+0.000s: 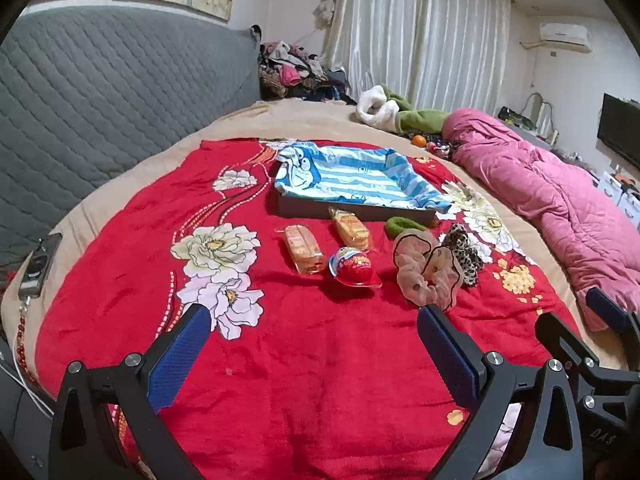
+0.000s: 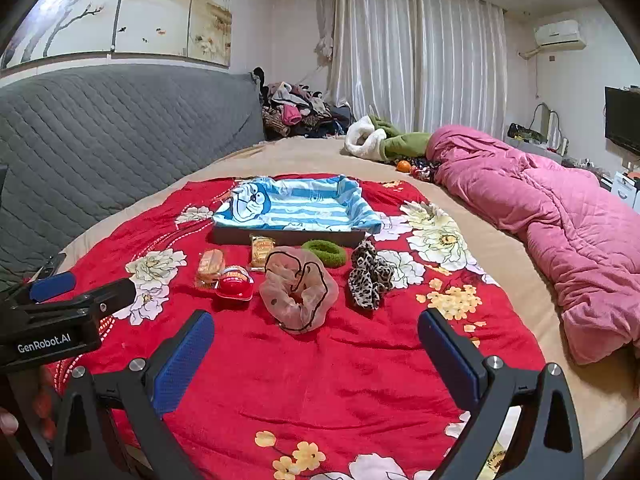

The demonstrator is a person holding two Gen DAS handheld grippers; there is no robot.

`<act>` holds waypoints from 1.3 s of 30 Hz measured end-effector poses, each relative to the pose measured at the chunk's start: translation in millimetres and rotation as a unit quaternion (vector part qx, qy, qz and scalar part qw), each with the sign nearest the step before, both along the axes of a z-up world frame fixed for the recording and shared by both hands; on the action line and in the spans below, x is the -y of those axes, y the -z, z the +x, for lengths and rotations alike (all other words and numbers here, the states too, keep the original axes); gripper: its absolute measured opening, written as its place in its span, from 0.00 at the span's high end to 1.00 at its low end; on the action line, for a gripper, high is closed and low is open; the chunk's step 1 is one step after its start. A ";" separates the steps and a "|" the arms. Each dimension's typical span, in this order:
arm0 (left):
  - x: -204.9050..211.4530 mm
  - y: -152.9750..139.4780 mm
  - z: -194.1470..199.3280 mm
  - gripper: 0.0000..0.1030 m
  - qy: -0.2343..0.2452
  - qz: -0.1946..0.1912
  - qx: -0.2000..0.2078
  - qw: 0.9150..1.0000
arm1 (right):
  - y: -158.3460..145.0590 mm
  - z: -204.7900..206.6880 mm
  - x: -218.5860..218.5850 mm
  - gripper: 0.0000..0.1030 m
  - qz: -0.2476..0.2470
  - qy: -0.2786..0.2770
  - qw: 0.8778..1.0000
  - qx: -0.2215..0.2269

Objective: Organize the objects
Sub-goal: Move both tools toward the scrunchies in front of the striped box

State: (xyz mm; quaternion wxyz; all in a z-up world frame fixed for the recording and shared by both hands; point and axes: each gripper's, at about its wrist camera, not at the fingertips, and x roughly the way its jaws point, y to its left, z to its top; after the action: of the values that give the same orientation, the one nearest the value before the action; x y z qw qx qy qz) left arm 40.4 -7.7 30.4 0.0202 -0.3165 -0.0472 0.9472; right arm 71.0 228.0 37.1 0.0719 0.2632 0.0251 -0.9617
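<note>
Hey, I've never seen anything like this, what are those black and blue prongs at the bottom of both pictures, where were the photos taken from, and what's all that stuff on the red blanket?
The prongs are two handheld grippers; a person carries one in each hand. Each has a wide-angle camera looking along its fingers, so one picture comes from the left gripper, the other from the right gripper. Each also appears at the edge of the other's picture.

Both stand open and hold nothing.

On the red floral blanket sits a tray lined with a blue striped cartoon cloth. In front of it lie two wrapped snacks, a red egg-shaped capsule, a sheer beige scrunchie, a green hair tie and a leopard-print scrunchie. A pink quilt lies bundled further right.
</note>
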 end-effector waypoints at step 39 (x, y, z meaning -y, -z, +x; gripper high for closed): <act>-10.8 27.2 -22.4 0.00 0.007 -0.008 0.029 1.000 | 22.5 -14.7 -7.5 0.00 0.011 -0.001 1.000 0.020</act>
State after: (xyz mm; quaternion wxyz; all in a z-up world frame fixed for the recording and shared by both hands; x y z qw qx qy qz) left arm 18.0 3.1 3.2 0.0233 -0.3442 -0.0380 0.9378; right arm 56.4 235.5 14.6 0.0701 0.2834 0.0349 -0.9558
